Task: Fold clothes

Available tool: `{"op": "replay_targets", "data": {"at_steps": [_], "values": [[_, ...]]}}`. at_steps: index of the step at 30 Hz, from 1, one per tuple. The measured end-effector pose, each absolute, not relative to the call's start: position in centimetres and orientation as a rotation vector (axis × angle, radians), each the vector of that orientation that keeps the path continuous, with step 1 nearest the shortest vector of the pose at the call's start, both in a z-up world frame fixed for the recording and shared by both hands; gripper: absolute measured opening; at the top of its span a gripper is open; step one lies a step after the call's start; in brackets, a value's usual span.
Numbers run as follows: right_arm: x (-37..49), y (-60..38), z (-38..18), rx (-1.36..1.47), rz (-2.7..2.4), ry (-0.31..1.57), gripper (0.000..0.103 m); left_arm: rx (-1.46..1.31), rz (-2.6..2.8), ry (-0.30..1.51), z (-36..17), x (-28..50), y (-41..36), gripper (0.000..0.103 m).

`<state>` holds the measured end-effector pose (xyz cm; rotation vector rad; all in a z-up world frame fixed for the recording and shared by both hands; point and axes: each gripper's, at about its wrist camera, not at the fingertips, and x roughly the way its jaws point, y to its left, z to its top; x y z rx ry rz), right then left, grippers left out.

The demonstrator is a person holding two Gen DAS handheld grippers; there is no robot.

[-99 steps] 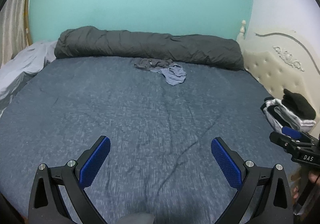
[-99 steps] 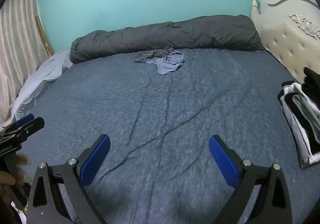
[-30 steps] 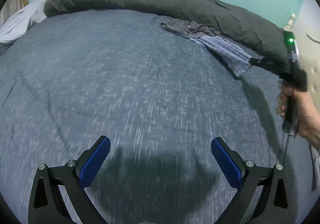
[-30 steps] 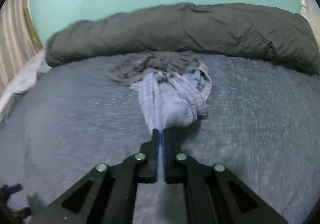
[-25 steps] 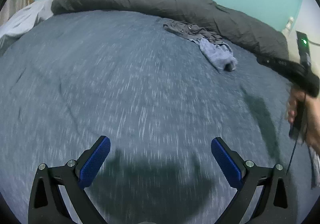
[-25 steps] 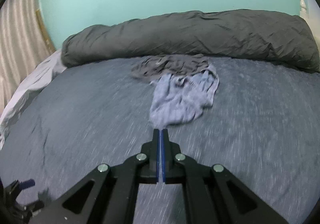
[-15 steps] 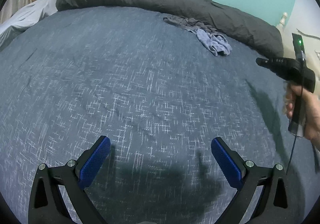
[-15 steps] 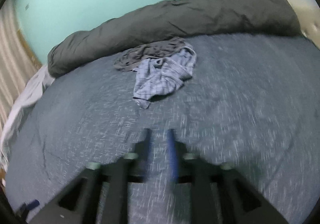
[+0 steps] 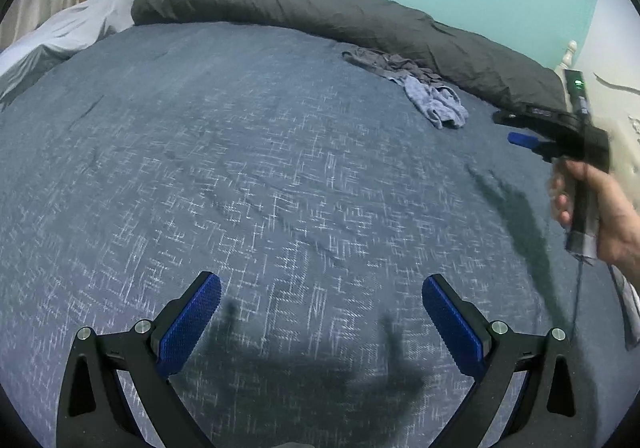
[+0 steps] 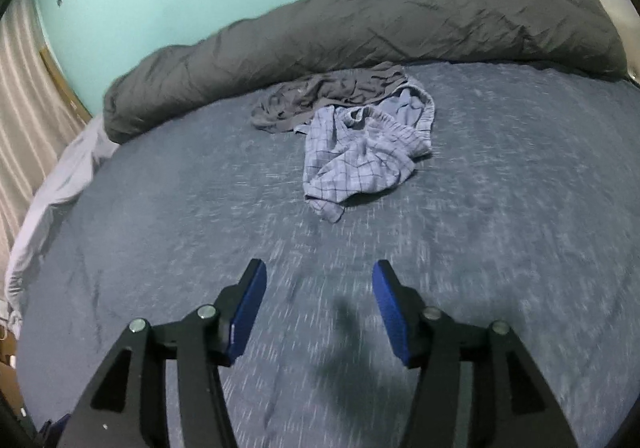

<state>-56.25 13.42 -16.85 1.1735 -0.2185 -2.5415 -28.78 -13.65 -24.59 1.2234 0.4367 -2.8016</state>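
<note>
A crumpled light blue checked garment [image 10: 360,156] lies on the blue bedsheet [image 10: 520,228], partly over a dark grey garment [image 10: 328,96] by the rolled duvet. Both show small in the left wrist view, the blue one [image 9: 438,106] and the grey one [image 9: 380,62]. My right gripper [image 10: 318,288] is open and empty, hovering over the sheet short of the blue garment; it also shows in the left wrist view [image 9: 520,128], held in a hand. My left gripper [image 9: 320,304] is open and empty above the bare sheet.
A rolled dark grey duvet [image 10: 360,32] lies along the teal wall. A pale sheet [image 9: 60,36] hangs at the bed's left edge. A cream headboard [image 9: 616,104] stands at the right, with a bit of folded clothing [image 9: 630,308] at the right edge.
My right gripper was shut on the blue garment's edge and pulled it out; it has since let go, opened and drawn back. The left gripper stayed open, hovering over the sheet.
</note>
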Motion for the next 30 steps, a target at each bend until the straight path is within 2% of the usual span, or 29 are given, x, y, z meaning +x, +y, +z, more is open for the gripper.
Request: {"op": "replay_targets", "data": {"at_steps": [12, 15, 16, 17, 24, 30], "values": [[-66.1, 8.5, -22.2, 1.267, -2.589, -0.105, 0.055, 1.24, -2.769, 0.45, -26.8, -30.3, -15.9, 0.103], [-67.1, 8.1, -22.5, 1.265, -2.604, -0.069, 0.021, 1.252, -2.76, 0.455, -27.4, -30.7, -16.2, 0.103], [-67.2, 8.0, -22.4, 1.261, -2.614, -0.059, 0.012, 1.255, -2.756, 0.457, -27.6, -30.8, -16.4, 0.103], [-67.1, 8.1, -22.2, 1.248, -2.62, -0.061, 0.007, 1.259, -2.759, 0.453, -27.8, -30.8, -16.3, 0.103], [-62.4, 9.9, -18.7, 1.126, -2.638, -0.082, 0.005, 1.23, -2.778, 0.433, -27.2, -30.6, -15.8, 0.103], [-54.3, 12.8, -14.7, 1.045, -2.566, -0.149, 0.005, 1.174, -2.801, 0.433, -25.6, -30.0, -15.6, 0.103]]}}
